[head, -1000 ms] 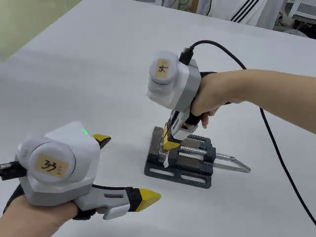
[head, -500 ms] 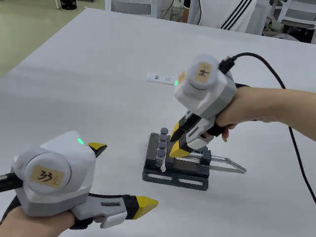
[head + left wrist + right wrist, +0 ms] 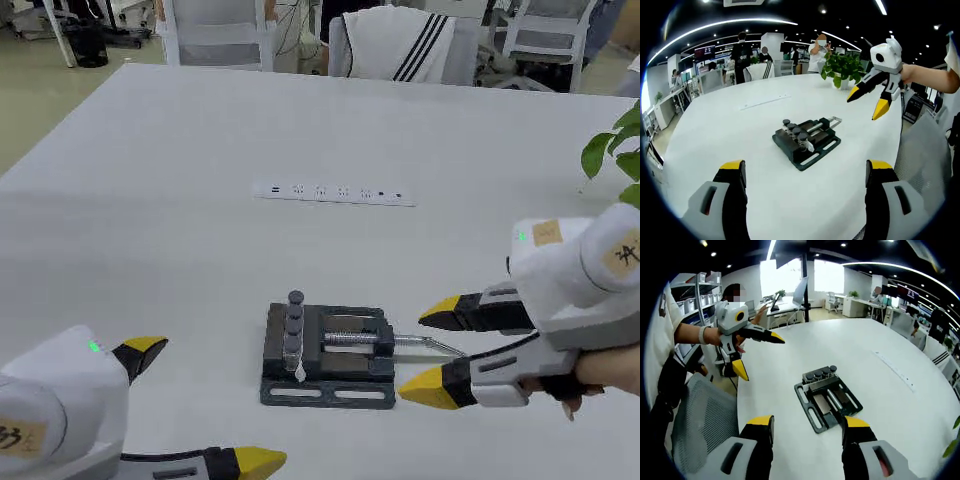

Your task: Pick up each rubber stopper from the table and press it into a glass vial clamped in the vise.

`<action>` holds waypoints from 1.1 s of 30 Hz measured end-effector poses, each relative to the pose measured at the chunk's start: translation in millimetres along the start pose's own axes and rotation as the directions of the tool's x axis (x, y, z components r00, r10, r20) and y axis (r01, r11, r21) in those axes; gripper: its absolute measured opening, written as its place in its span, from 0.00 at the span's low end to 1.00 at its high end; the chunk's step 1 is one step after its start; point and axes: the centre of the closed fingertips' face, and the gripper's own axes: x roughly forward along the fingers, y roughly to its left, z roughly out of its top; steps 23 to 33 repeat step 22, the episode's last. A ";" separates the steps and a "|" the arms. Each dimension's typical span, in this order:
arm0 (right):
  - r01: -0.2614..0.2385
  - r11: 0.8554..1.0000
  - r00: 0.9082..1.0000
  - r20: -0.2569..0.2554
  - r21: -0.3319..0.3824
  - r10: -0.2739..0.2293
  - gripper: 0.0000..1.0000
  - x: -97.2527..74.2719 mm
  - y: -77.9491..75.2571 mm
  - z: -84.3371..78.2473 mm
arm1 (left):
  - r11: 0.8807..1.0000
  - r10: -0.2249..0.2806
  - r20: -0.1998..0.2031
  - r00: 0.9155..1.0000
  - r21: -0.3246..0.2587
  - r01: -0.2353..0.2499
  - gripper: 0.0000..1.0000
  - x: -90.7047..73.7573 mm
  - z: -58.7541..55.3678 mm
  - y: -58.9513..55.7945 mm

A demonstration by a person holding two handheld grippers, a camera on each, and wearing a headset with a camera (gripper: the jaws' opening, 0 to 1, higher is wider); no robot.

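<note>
Head view looks down on a wide white worktop [image 3: 200, 140], where a small black metal bench vise [image 3: 335, 366] sits near the middle with its silver screw and crank handle [image 3: 352, 338] pointing toward the person's right. Four small clear glass vials [image 3: 293, 356] stand upright in a straight row, clamped between the vise's jaws at its left end. Each carries a dark grey round rubber stopper [image 3: 296, 298] seated in its mouth. A white scrap hangs at the near end of the row; whether it is tape or a label cannot be told. The right hand-held gripper [image 3: 430, 350], white-bodied with black jaws and yellow tips, is held just beside the vise on its handle side. Its jaws are spread apart and hold nothing, with the tips aimed toward the vise. The left hand-held gripper [image 3: 198, 405], of the same make, is low at the near left, well apart from the vise, its jaws likewise spread wide and empty. In the left gripper view the vise lies ahead between the two yellow tips, with the other gripper raised off to the right. In the right gripper view the vise sits just beyond that gripper's own tips. A long white power strip [image 3: 333, 192] lies farther back on the worktop, and green plant leaves [image 3: 612, 150] show at the right edge.
</note>
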 end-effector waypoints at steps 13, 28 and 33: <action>0.091 0.983 0.987 0.114 0.162 -0.110 0.92 -2.0 14.6 -21.3 | 0.999 0.017 -0.041 0.999 -0.029 -0.018 0.99 -0.6 -10.2 -2.6; 0.115 0.971 0.984 0.108 0.210 -0.140 0.99 1.7 13.4 -25.4 | 1.000 0.013 -0.053 0.999 -0.023 -0.014 0.99 -0.8 -12.3 -3.8; 0.115 0.971 0.984 0.108 0.210 -0.140 0.99 1.7 13.4 -25.4 | 1.000 0.013 -0.053 0.999 -0.023 -0.014 0.99 -0.8 -12.3 -3.8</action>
